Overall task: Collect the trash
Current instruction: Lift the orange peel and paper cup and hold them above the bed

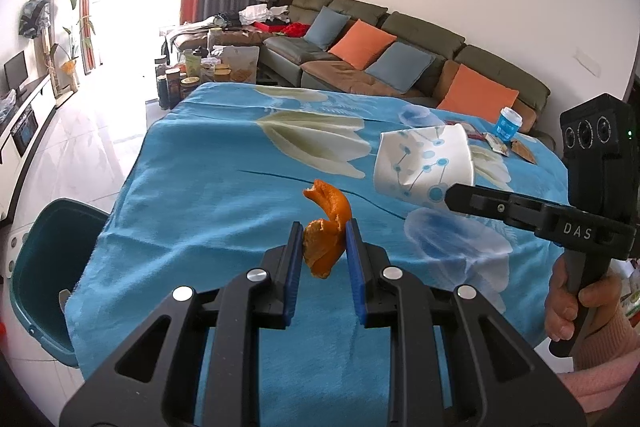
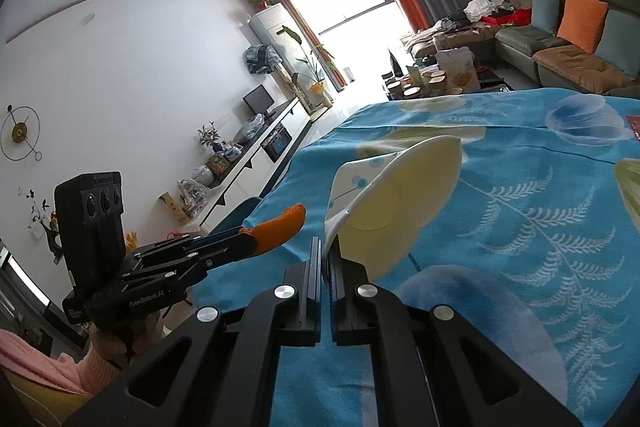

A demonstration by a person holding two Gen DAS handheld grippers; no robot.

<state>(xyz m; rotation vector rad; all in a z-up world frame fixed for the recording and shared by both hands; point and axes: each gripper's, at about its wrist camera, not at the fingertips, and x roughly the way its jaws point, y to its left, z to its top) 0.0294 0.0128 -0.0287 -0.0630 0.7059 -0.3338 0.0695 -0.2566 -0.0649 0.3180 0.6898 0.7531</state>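
Note:
My left gripper [image 1: 323, 231] is shut on an orange peel [image 1: 326, 227] and holds it above the blue floral tablecloth [image 1: 208, 187]. The right wrist view shows the same peel [image 2: 280, 227] in the left gripper [image 2: 250, 243]. My right gripper [image 2: 329, 251] is shut on the rim of a crushed white paper cup [image 2: 394, 203] with blue dots, held above the cloth; it also shows in the left wrist view [image 1: 424, 163] at the right gripper's tip [image 1: 450, 195]. A teal bin [image 1: 36, 283] stands on the floor at the table's left edge.
At the table's far right lie a blue-and-white cup [image 1: 509, 123] and several snack wrappers [image 1: 504, 143]. A sofa with cushions [image 1: 400, 63] is behind. A cluttered low table [image 1: 208, 71] stands beyond the far edge. A TV cabinet [image 2: 256, 163] lines the left wall.

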